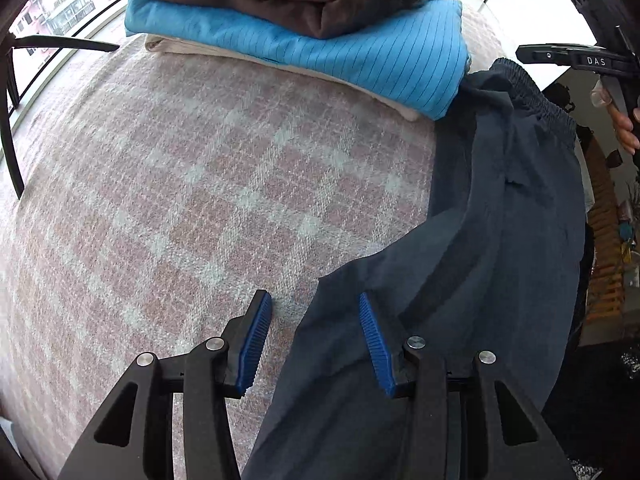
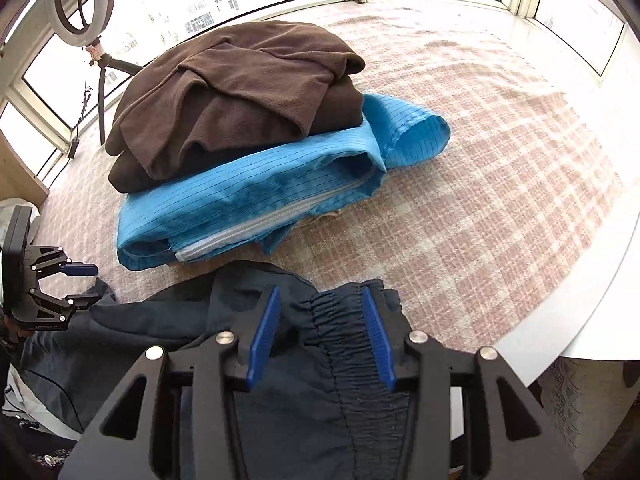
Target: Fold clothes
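on the desk (image 2: 500, 184), under a pink checked cloth, a stack sits at the far side: a brown top (image 2: 236, 96) on a blue striped jacket (image 2: 256, 208) on something cream (image 1: 224, 54) that barely shows. my guess is these are done and parked out of the way, so the near half stays free for folding.

navy pants (image 1: 480, 240) lie along the near edge, partly draped off it. the elastic waistband (image 2: 348, 332) sits between the pads of the right claw (image 2: 320, 336), which stands half open; neither pad presses the cloth, so it holds nothing. the left claw (image 1: 316, 338) hovers over the other end, also half open, one pad over bare checked cloth and the other over navy fabric, gripping nothing. both point steeply down, which suits pinching an edge off a flat surface. the pants look laid out lengthwise so each end can be taken by one claw and brought together.

hard to read: the pants' lower legs run under the left claw and out of frame, so whether they lie flat or doubled i cannot tell. the cream item's kind is hidden under the stack. a hand (image 1: 626, 128) shows only at the frame edge. a ring light (image 2: 80, 4) stands by the window.
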A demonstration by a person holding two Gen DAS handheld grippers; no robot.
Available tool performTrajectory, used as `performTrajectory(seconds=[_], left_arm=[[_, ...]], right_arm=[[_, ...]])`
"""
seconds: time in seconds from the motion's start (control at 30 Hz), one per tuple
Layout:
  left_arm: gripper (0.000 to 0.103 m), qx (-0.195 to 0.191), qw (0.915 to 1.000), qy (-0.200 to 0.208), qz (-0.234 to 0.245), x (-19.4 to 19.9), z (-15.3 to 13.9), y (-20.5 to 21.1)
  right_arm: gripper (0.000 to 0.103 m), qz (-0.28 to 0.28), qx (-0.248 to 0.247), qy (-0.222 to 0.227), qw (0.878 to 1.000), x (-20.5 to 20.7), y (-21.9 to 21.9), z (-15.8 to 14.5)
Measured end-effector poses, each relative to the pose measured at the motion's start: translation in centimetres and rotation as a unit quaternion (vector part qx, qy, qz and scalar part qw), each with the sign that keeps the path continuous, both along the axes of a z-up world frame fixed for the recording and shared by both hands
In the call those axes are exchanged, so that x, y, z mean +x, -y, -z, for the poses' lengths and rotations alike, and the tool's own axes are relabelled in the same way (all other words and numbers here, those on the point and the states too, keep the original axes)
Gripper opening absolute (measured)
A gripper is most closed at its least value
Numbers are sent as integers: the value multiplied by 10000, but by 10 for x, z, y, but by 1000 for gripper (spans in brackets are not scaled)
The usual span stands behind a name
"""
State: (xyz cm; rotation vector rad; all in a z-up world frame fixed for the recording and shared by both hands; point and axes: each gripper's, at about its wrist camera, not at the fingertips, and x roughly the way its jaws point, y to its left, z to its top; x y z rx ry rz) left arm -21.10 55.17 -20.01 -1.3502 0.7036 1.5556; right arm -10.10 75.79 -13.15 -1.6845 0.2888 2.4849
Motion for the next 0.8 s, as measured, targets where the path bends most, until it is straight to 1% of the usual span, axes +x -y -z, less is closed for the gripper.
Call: performTrajectory(seconds=[0.03, 0.07, 0.1, 0.17, 0.23, 0.27, 0.33, 0.37, 0.4, 0.47, 0.5, 0.6, 0.63, 0.67, 0.7, 0.73, 0.77, 0.8], left_arm=[[42, 28, 9999, 60, -84, -2, -4, 2], [41, 42, 9998, 108, -145, -4, -8, 3], [37, 68, 9998, 120, -169, -6, -12, 6], [33, 69, 9997, 69, -216, -8, -21, 9], [22, 117, 9995, 219, -205, -1, -30, 8], [12, 139, 9993, 289, -199, 3, -34, 7], [10, 124, 9996, 204, -154, 23, -41, 7], [5, 134, 9997, 155, -153, 27, -45, 7], [4, 151, 9996, 137, -198, 30, -50, 9], [3, 187, 9994, 138, -265, 33, -60, 13], [3, 224, 9992, 121, -300, 41, -66, 18], [3, 441, 9978, -11, -495, 47, -95, 39], [3, 512, 9971, -61, -567, 47, -105, 47], [3, 555, 9964, -141, -630, 49, -114, 55], [1, 599, 9956, -220, -692, 50, -124, 63], [1, 642, 9946, -298, -756, 51, -134, 71], [1, 668, 9936, -345, -842, 51, -142, 80], [0, 695, 9925, -392, -929, 51, -151, 88]], right_arm=[[57, 49, 87, 10, 10000, 2, -4, 1], [59, 108, 126, 41, 9999, 5, -7, 5], [59, 162, 92, 138, 9997, 5, -13, 13], [59, 195, -59, 387, 9990, 7, -20, 35], [59, 142, -170, 461, 9987, 5, -24, 44], [59, 116, -226, 498, 9984, 4, -26, 48], [60, 69, -316, 529, 9981, 3, -29, 54], [62, 46, -350, 532, 9980, 2, -30, 56], [64, 10, -370, 542, 9978, 1, -31, 58], [68, -83, -396, 562, 9976, 1, -29, 62], [68, -129, -409, 572, 9974, 1, -28, 65], [68, -264, -433, 589, 9970, 1, -25, 71], [67, -270, -390, 534, 9974, 3, -23, 69], [57, -199, -377, 464, 9980, 7, -24, 67], [51, -127, -363, 393, 9985, 10, -24, 64], [49, -57, -353, 314, 9989, 14, -24, 61], [45, 8, -378, 207, 9991, 19, -25, 55], [43, 70, -473, 98, 9988, 25, -26, 48]])
